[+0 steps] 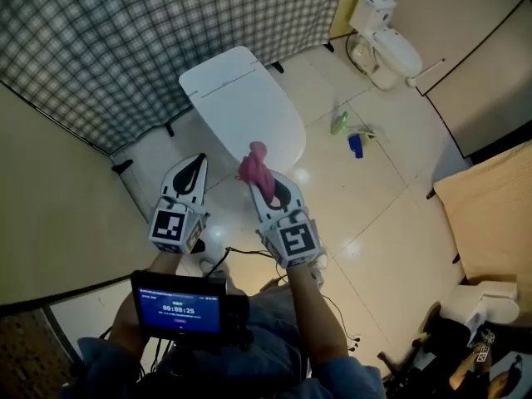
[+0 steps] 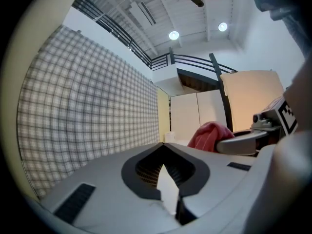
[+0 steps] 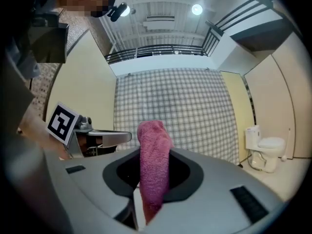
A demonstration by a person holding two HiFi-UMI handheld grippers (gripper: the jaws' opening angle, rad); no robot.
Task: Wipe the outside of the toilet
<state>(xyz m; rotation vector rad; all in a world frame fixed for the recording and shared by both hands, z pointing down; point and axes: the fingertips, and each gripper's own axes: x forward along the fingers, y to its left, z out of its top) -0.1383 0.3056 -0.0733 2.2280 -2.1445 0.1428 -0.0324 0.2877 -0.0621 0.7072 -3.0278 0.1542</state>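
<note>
A white toilet (image 1: 241, 102) with its lid down stands on the pale tiled floor, just ahead of both grippers. My right gripper (image 1: 259, 185) is shut on a pink cloth (image 1: 256, 166), which sticks up from between its jaws (image 3: 154, 165). It hovers near the toilet's front rim; whether cloth and rim touch is unclear. My left gripper (image 1: 198, 163) hangs to the left of the bowl, shut and holding nothing (image 2: 165, 145). In the left gripper view the pink cloth (image 2: 209, 134) shows to the right.
A second white toilet (image 1: 384, 40) stands far right by partition panels. A green bottle (image 1: 340, 123) and a blue object (image 1: 356, 145) lie on the floor between the toilets. A checked curtain wall (image 1: 150, 32) runs behind. A small screen (image 1: 180, 304) and cables sit near the person's lap.
</note>
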